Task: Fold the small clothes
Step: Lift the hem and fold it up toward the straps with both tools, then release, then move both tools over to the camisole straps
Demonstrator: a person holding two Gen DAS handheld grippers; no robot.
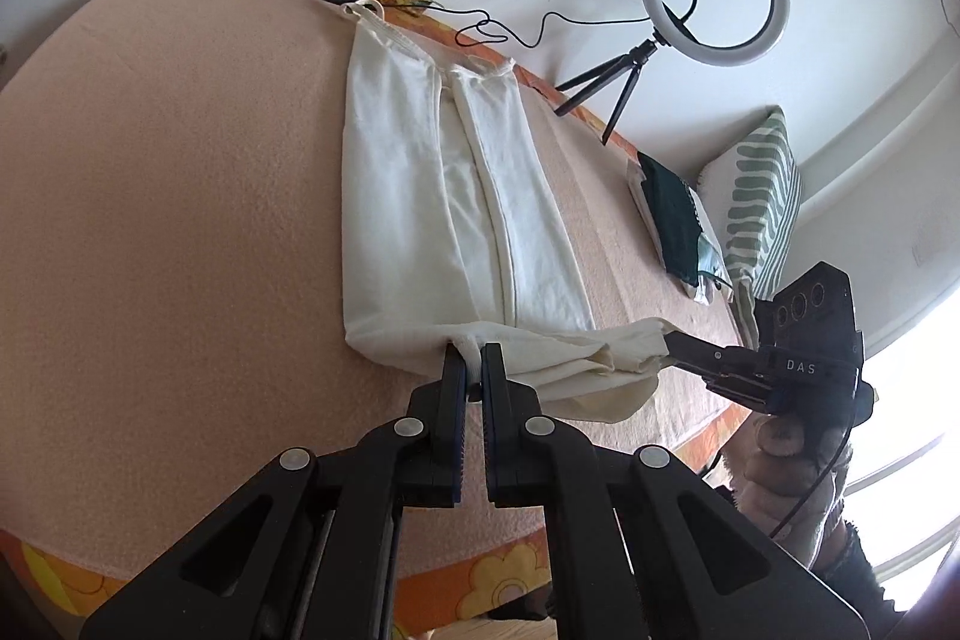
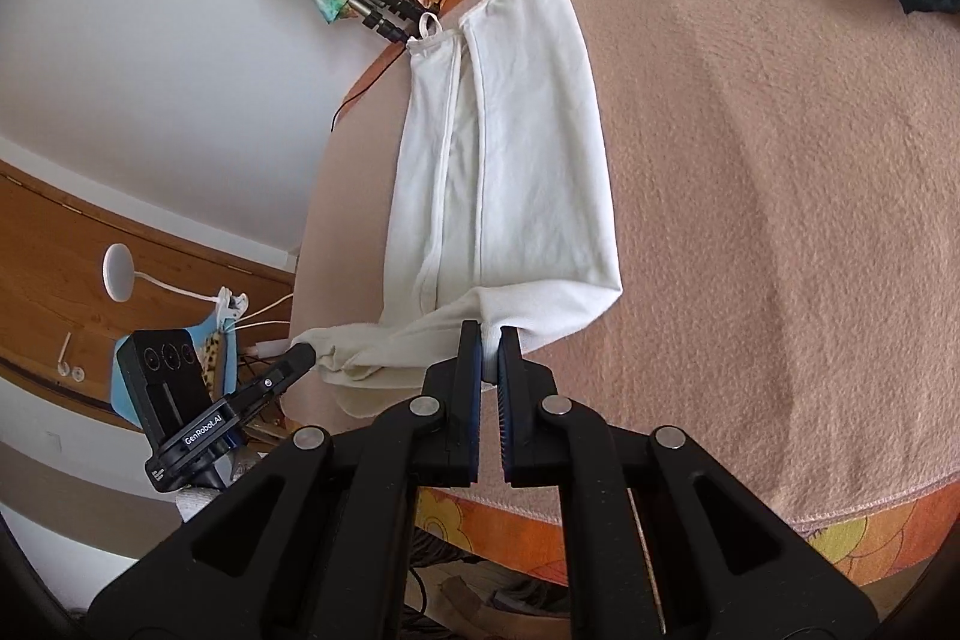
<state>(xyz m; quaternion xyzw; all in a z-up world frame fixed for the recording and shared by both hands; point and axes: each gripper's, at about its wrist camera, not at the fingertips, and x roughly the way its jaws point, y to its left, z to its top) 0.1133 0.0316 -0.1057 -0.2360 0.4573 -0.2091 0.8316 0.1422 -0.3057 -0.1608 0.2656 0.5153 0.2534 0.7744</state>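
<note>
Pinching white garment's (image 1: 456, 196) hem: left gripper (image 1: 473, 358), right gripper (image 2: 491, 340).

White strappy top (image 1: 456, 196) – sides folded in to a long strip, flat on the blanket (image 1: 180, 220), near hem lifted, bunched

The left gripper (image 1: 471, 361) and right gripper (image 2: 491, 343) point downward, side by side, each clamped on the white garment's (image 1: 420, 196) near hem.
</note>
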